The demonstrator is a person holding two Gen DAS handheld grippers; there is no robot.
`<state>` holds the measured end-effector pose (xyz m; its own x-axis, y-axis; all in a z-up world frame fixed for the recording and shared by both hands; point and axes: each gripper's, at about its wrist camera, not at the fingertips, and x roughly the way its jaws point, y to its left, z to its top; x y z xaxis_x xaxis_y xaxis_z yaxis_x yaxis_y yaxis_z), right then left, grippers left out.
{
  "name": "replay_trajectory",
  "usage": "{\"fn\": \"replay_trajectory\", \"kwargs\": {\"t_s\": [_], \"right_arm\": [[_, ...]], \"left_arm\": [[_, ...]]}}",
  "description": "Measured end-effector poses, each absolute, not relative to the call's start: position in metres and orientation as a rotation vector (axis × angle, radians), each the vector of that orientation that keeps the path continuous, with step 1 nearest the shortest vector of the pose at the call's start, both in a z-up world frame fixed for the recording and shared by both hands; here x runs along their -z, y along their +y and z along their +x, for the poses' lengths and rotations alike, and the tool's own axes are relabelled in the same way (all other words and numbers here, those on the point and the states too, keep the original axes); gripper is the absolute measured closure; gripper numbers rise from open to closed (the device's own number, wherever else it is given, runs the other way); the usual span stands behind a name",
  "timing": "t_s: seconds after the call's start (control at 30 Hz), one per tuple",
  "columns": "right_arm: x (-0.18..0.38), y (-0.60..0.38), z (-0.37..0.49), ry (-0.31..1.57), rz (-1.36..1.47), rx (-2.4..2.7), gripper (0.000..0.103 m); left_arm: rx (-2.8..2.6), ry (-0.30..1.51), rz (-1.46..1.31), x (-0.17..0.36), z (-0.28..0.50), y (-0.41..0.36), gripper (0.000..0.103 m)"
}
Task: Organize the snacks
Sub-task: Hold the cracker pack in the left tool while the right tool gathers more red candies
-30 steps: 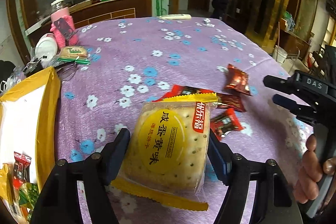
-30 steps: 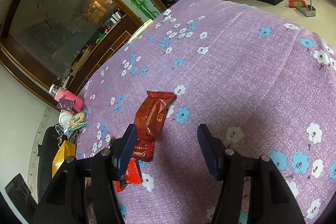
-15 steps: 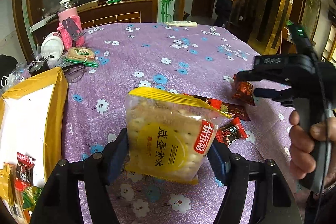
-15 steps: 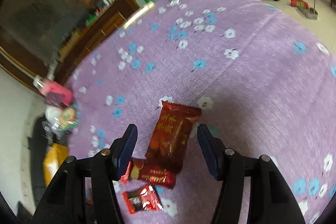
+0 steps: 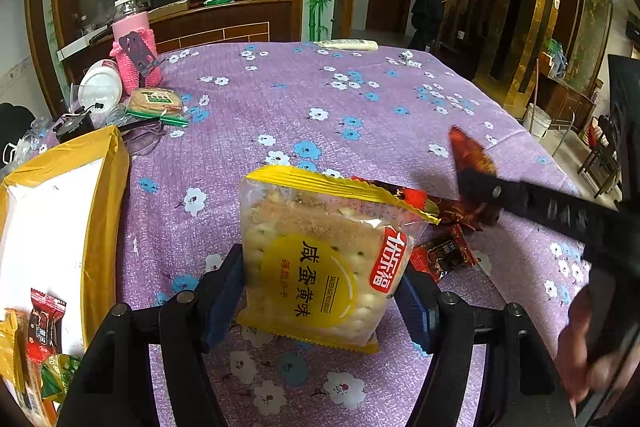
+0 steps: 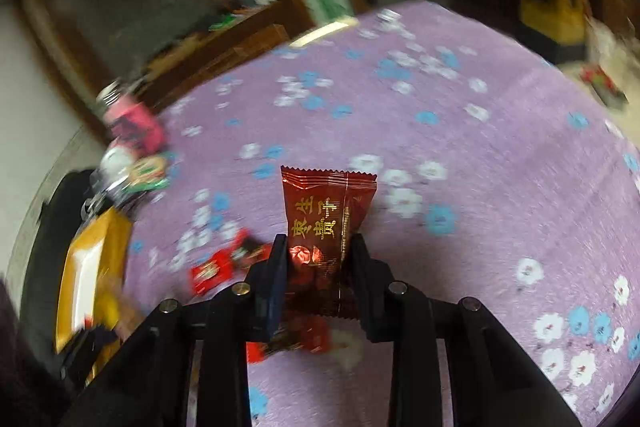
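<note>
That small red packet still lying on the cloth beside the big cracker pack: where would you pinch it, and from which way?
Judging by its pose, the small red packet lies flat on the purple tablecloth with its crimped ends sticking out. I would come from above and pinch across its narrow middle, one finger on each long edge. The cracker pack in the left gripper crowds one side, so approaching from the open side looks safer.

Left gripper (image 5: 320, 291) and right gripper (image 6: 320, 267) both clamped

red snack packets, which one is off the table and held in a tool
The dark red packet with gold lettering, pinched upright in the right tool. The other small red packets lie flat on the tablecloth.
</note>
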<state>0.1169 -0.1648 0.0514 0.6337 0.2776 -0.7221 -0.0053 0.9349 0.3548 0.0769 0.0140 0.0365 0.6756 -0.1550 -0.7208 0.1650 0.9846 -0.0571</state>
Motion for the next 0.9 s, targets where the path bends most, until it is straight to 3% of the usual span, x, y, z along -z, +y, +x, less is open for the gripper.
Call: {"fn": "replay_trajectory", "kwargs": {"t_s": [0.9], "right_arm": [[-0.072, -0.138, 0.107, 0.762, 0.208, -0.262, 0.075]], "left_arm": [[0.178, 0.759, -0.033, -0.051, 0.071, 0.024, 0.03]]}}
